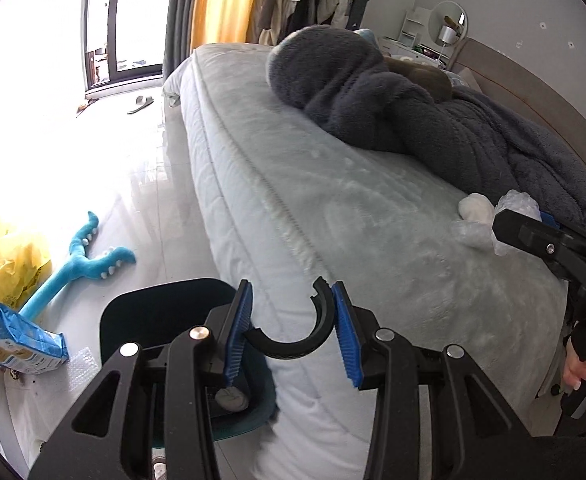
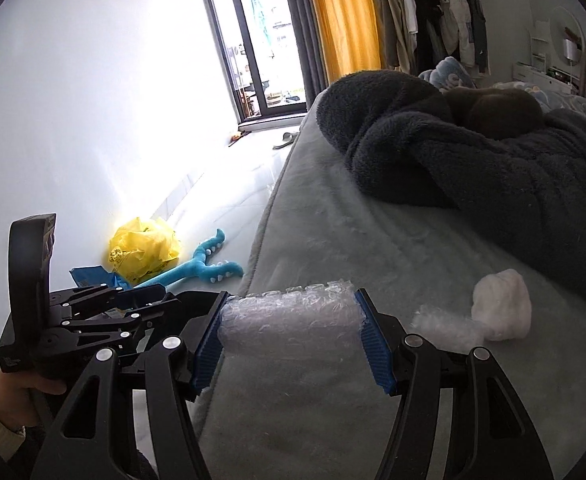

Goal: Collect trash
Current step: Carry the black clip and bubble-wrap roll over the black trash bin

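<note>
Bubble wrap roll point(image 2: 291, 318) is clamped between the blue pads point(image 2: 375, 354) of the right hand-held gripper point(image 2: 293, 344), held over the edge of the bed point(image 2: 333, 240). A second scrap of bubble wrap point(image 2: 445, 326) and a white wad point(image 2: 501, 310) are seen lying on the bed just beside each other, close to the right hand-held gripper. Left hand-held gripper point(image 1: 289, 334) is clenched on a black curved handle point(image 1: 297, 338), apparently of the dark bin point(image 1: 165, 312) below it on the floor; a grey wad point(image 1: 231, 398) is visible inside. Further out on the floor: a blue packet point(image 1: 17, 340), a yellow plastic bag point(image 2: 143, 250) with dark print too small to be read, and a blue plush toy point(image 1: 81, 264). A dark fleece blanket point(image 2: 473, 168) is heaped on the bed's far part. Yellow curtain point(image 2: 341, 16), window and hung clothes are seen at the back. No brand or label can be read anywhere.
</note>
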